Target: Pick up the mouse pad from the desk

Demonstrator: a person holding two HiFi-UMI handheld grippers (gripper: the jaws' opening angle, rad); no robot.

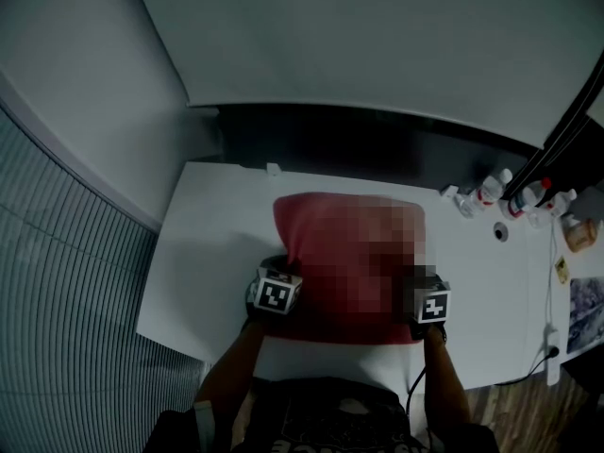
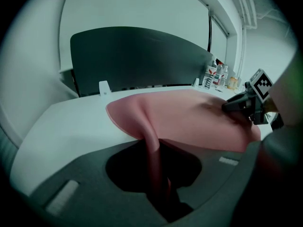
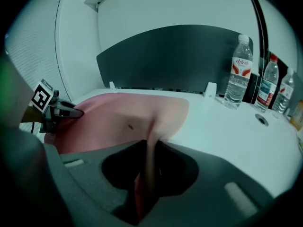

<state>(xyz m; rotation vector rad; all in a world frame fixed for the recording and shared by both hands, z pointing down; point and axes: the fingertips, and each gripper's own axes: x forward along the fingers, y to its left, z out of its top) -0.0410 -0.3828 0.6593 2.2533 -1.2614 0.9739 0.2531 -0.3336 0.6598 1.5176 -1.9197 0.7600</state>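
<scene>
Pinching the near edge of the red mouse pad (image 1: 304,223), the left gripper (image 1: 276,274) is clamped on its 7 o'clock corner and the right gripper (image 1: 422,279) on its 5 o'clock corner. The pad ridges up between each pair of jaws. The rest of it lies flat mid-way across the white desk (image 1: 215,253). A dark panel (image 1: 377,142) backs the desk at 12 o'clock, under a white wall (image 1: 377,36). Water bottles (image 1: 493,191) stand at 2 o'clock. A ribbed grey surface (image 1: 57,291) fills 9 o'clock, and wood floor (image 1: 521,413) shows at 5 o'clock.
</scene>
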